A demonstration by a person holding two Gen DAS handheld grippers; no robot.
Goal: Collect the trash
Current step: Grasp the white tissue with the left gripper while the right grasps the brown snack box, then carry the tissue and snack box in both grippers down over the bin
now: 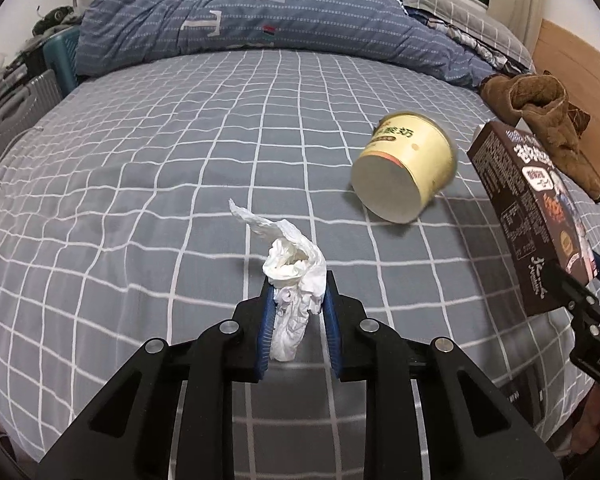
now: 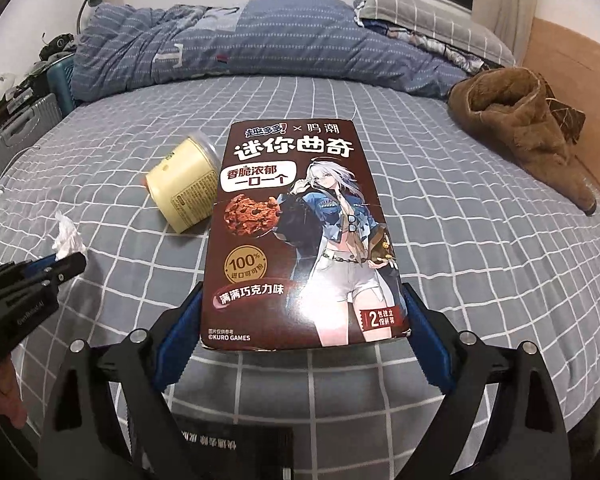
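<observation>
Tissue (image 1: 294,276): we are seeing white crumpled paper standing upright, raised above the bed.
Cookie box (image 2: 300,236): brown, printed face up, lifted.
Cup (image 1: 406,168): we are finding it, pale yellow, lying sideways.

Left wrist view: sits just behind the left gripper (image 1: 296,300), low over the bed (image 1: 140,200), facing the duvet (image 1: 260,20) at its far end. Right wrist view: mounted likewise behind the right gripper (image 2: 304,320), same heading, placed further right. Shared ground: bed, duvet, cup (image 1: 404,172), boot (image 1: 548,120), box (image 1: 536,208). Each view catches the other gripper at its edge.
</observation>
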